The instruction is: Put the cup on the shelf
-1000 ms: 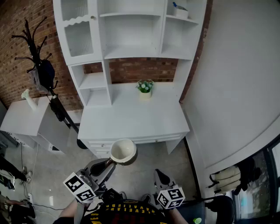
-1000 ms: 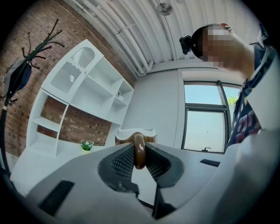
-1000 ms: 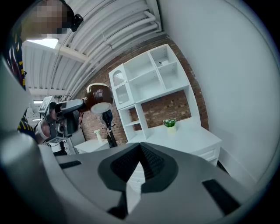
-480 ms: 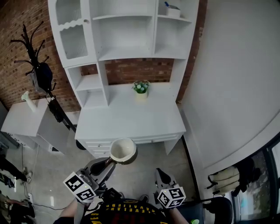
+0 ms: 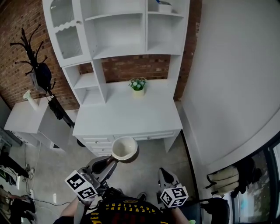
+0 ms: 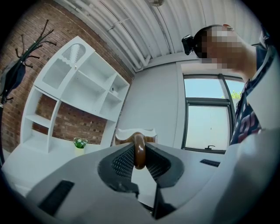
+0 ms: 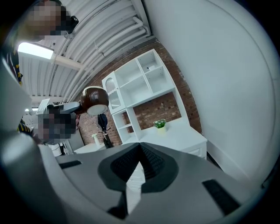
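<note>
Head view: held a round ceramic cup (image 5: 124,148), brown outside and cream inside, mouth upward, by its brown loop handle in the left gripper (image 5: 110,162). Hung it in the air over the grey floor (image 5: 146,159), just short of the drawer front of the white desk (image 5: 127,118) and well apart from the tall white shelf unit (image 5: 118,51) set against the red brick wall (image 5: 131,68).

Showed, in the left gripper view, both jaws pressed on either side of that handle, with the cup body beyond the tips. Held the right gripper (image 5: 163,174) empty at lower right, jaws closed tip to tip in the right gripper view.

Seen on the desk near the wall, a small potted plant (image 5: 138,84) with white flowers. Glimpsed on the top right shelf, possibly a small white container (image 5: 165,6). Left of the unit, a black coat stand (image 5: 35,61).
</note>
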Action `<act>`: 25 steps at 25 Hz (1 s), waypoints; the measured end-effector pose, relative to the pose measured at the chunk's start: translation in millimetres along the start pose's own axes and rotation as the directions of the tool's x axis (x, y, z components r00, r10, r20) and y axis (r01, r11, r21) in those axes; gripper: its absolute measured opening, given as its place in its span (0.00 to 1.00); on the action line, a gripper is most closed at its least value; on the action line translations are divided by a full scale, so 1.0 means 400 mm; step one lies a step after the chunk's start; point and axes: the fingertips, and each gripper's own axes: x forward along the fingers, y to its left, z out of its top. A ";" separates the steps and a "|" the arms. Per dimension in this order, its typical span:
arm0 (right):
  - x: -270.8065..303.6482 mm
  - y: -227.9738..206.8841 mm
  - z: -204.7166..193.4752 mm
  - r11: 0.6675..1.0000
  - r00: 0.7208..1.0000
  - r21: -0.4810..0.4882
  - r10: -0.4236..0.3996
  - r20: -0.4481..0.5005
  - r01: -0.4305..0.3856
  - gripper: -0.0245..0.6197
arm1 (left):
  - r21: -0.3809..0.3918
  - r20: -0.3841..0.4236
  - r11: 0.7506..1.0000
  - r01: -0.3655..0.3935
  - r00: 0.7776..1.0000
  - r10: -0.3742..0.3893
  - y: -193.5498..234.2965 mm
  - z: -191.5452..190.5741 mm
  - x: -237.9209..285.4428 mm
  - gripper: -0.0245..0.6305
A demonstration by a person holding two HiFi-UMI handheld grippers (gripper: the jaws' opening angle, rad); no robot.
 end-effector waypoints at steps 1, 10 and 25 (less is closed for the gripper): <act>-0.006 -0.011 -0.004 1.000 1.000 0.005 -0.001 -0.005 0.001 0.05 | -0.001 -0.007 1.000 -0.005 1.000 0.005 -0.006 -0.005 0.005 0.11; -0.005 -0.051 -0.024 0.999 1.000 0.037 0.009 -0.028 -0.008 0.05 | 0.001 -0.050 1.000 -0.018 0.999 0.018 -0.024 -0.032 0.051 0.11; 0.019 -0.143 0.012 0.996 0.997 0.039 -0.079 -0.021 0.080 0.05 | 0.008 -0.043 0.997 0.074 0.996 -0.073 0.009 -0.017 0.171 0.11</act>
